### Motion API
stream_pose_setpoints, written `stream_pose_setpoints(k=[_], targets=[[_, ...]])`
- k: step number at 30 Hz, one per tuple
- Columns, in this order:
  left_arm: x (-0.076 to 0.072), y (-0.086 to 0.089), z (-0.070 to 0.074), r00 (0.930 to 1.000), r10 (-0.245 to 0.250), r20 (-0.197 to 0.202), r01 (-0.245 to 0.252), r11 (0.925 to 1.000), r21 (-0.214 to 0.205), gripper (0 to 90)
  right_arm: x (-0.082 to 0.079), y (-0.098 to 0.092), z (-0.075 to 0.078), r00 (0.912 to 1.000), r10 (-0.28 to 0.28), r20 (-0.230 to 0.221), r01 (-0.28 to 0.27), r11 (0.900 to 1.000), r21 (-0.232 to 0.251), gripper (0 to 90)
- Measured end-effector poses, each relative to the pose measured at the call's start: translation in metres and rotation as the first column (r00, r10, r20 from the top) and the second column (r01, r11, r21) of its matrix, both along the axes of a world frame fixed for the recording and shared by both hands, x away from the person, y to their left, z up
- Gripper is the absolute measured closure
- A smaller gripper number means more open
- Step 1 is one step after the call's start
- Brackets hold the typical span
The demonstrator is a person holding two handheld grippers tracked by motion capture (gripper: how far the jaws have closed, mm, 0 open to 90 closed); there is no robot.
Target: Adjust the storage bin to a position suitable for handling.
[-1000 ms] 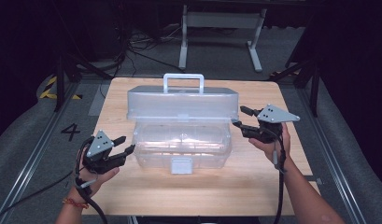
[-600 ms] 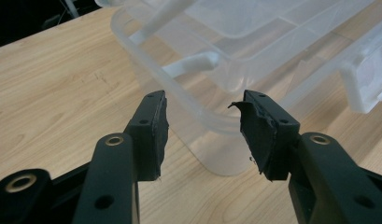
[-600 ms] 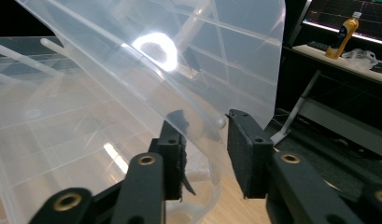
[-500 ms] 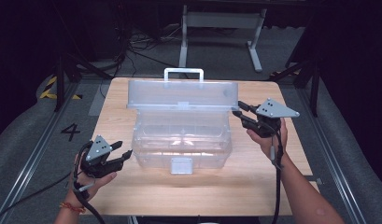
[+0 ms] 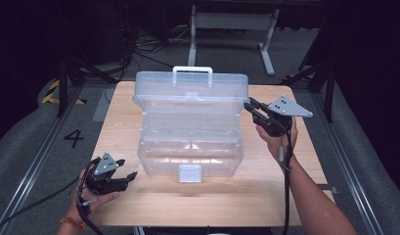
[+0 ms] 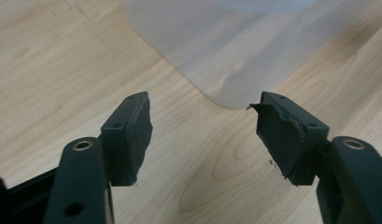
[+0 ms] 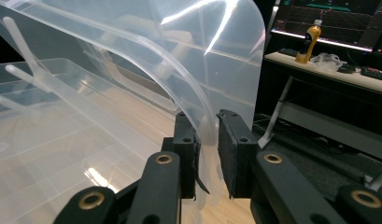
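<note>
A clear plastic storage box (image 5: 190, 154) sits at the middle of the wooden table (image 5: 305, 161), its transparent lid (image 5: 192, 93) raised up at the far side with a white carry handle (image 5: 192, 72) on top. A pale latch (image 5: 189, 173) hangs at the centre of the near wall. Through the clear walls the box looks empty; only the table's wood grain and reflections show in it.

The right gripper (image 5: 251, 106) is at the lid's right edge, held up off the table by the right hand (image 5: 277, 137). In the right gripper view its jaws straddle the lid's curved rim (image 7: 205, 126), closed to a narrow gap on the thin plastic, with the open box spreading out to the left.

The left gripper (image 5: 126, 169) is low over the near-left part of the table, in the left hand (image 5: 97, 193), just left of the box's near-left corner and apart from it. In the left gripper view its jaws stand wide apart with nothing between them; the rounded corner of the box (image 6: 226, 60) lies just beyond the tips.

The table stands on grey carpet (image 5: 31, 142) with a black "4" mark (image 5: 73, 138) on the left. Beyond it are a grey metal stand (image 5: 232, 24) and loose cables (image 5: 139, 44) in a dark room. The right gripper view shows a bench with an orange bottle (image 7: 307, 43) below a monitor (image 7: 333, 18).
</note>
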State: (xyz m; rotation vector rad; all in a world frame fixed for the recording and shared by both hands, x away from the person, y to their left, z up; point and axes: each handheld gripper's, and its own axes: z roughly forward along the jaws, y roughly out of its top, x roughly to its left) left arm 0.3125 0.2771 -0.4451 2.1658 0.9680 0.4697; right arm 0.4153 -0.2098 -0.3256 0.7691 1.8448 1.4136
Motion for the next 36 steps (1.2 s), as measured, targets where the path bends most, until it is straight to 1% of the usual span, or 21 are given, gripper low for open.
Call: stream_pose_setpoints(k=[1, 3, 4, 5, 6, 8, 9, 11, 12, 14, 16, 17, 18, 19, 20, 21, 24, 32, 34, 36], targets=[[0.001, 0.001, -0.004, 0.9999, 0.001, -0.017, -0.001, 0.9999, -0.011, 35.1, 0.000, 0.001, 0.000, 1.0000, -0.005, -0.003, 0.005, 1.0000, 0.004, 78.2], [0.005, 0.004, -0.011, 0.9990, 0.005, -0.045, -0.006, 0.9998, -0.017, 33.8, 0.001, 0.001, 0.001, 1.0000, -0.008, -0.001, 0.008, 1.0000, 0.004, 78.4], [0.006, 0.005, -0.016, 0.9983, 0.015, -0.057, -0.016, 0.9998, -0.013, 33.3, 0.002, 0.001, 0.002, 1.0000, -0.008, 0.002, 0.008, 1.0000, -0.003, 79.0], [0.007, 0.006, -0.019, 0.9980, 0.014, -0.062, -0.015, 0.9999, -0.006, 32.5, 0.004, 0.001, 0.003, 0.9999, -0.010, 0.000, 0.010, 0.9999, -0.005, 79.2], [0.008, 0.006, -0.022, 0.9971, 0.025, -0.072, -0.026, 0.9996, -0.011, 31.4, 0.005, 0.000, 0.003, 0.9999, -0.006, -0.009, 0.006, 1.0000, 0.002, 79.5], [0.009, 0.007, -0.026, 0.9957, 0.033, -0.087, -0.033, 0.9994, 0.005, 30.3, 0.007, 0.001, 0.005, 0.9999, -0.011, -0.013, 0.011, 0.9999, -0.002, 80.1], [0.009, 0.007, -0.028, 0.9949, 0.038, -0.093, -0.038, 0.9993, -0.001, 29.5, 0.008, 0.001, 0.005, 0.9998, -0.017, -0.010, 0.017, 0.9998, -0.007, 80.4], [0.008, 0.007, -0.030, 0.9948, 0.039, -0.094, -0.040, 0.9992, -0.005, 29.2, 0.011, 0.002, 0.007, 0.9996, -0.027, -0.009, 0.027, 0.9996, -0.010, 81.3], [0.008, 0.007, -0.032, 0.9944, 0.039, -0.098, -0.039, 0.9992, 0.000, 29.2, 0.011, 0.002, 0.007, 0.9996, -0.027, -0.009, 0.027, 0.9996, -0.010, 81.3], [0.007, 0.007, -0.034, 0.9962, 0.033, -0.081, -0.034, 0.9994, -0.011, 26.3, 0.015, 0.003, 0.008, 0.9995, -0.031, -0.008, 0.031, 0.9995, -0.006, 81.9], [0.006, 0.007, -0.034, 0.9961, 0.033, -0.081, -0.034, 0.9993, -0.013, 25.6, 0.017, 0.002, 0.009, 0.9994, -0.033, -0.013, 0.033, 0.9995, -0.004, 82.3], [0.006, 0.007, -0.035, 0.9968, 0.033, -0.073, -0.034, 0.9993, -0.014, 25.6, 0.017, 0.002, 0.009, 0.9994, -0.033, -0.013, 0.033, 0.9995, -0.004, 82.3], [0.006, 0.007, -0.035, 0.9970, 0.033, -0.069, -0.034, 0.9993, -0.013, 25.6, 0.018, 0.003, 0.009, 0.9993, -0.036, -0.009, 0.036, 0.9993, -0.013, 82.4], [0.006, 0.006, -0.035, 0.9972, 0.032, -0.068, -0.032, 0.9995, 0.001, 25.6, 0.020, 0.003, 0.010, 0.9992, -0.040, -0.008, 0.040, 0.9991, -0.013, 82.5], [0.005, 0.005, -0.036, 0.9966, 0.035, -0.075, -0.036, 0.9993, -0.008, 25.0, 0.020, 0.004, 0.011, 0.9990, -0.043, -0.012, 0.042, 0.9990, -0.013, 82.6], [0.006, 0.006, -0.035, 0.9972, 0.036, -0.065, -0.036, 0.9994, -0.001, 24.9, 0.022, 0.004, 0.011, 0.9990, -0.043, -0.015, 0.043, 0.9990, -0.012, 82.7], [0.006, 0.005, -0.035, 0.9971, 0.038, -0.065, -0.038, 0.9993, 0.000, 24.5, 0.027, 0.003, 0.013, 0.9988, -0.041, -0.025, 0.041, 0.9991, -0.001, 83.0], [0.006, 0.005, -0.036, 0.9967, 0.042, -0.069, -0.043, 0.9991, -0.002, 24.1, 0.039, 0.004, 0.017, 0.9979, -0.047, -0.044, 0.048, 0.9988, 0.007, 83.7], [0.006, 0.005, -0.036, 0.9967, 0.042, -0.069, -0.043, 0.9991, -0.002, 24.1, 0.043, 0.004, 0.017, 0.9976, -0.046, -0.051, 0.047, 0.9987, 0.020, 83.9], [0.006, 0.005, -0.036, 0.9967, 0.042, -0.069, -0.043, 0.9991, -0.003, 24.1, 0.046, 0.004, 0.018, 0.9977, -0.048, -0.048, 0.049, 0.9985, 0.025, 84.0]])
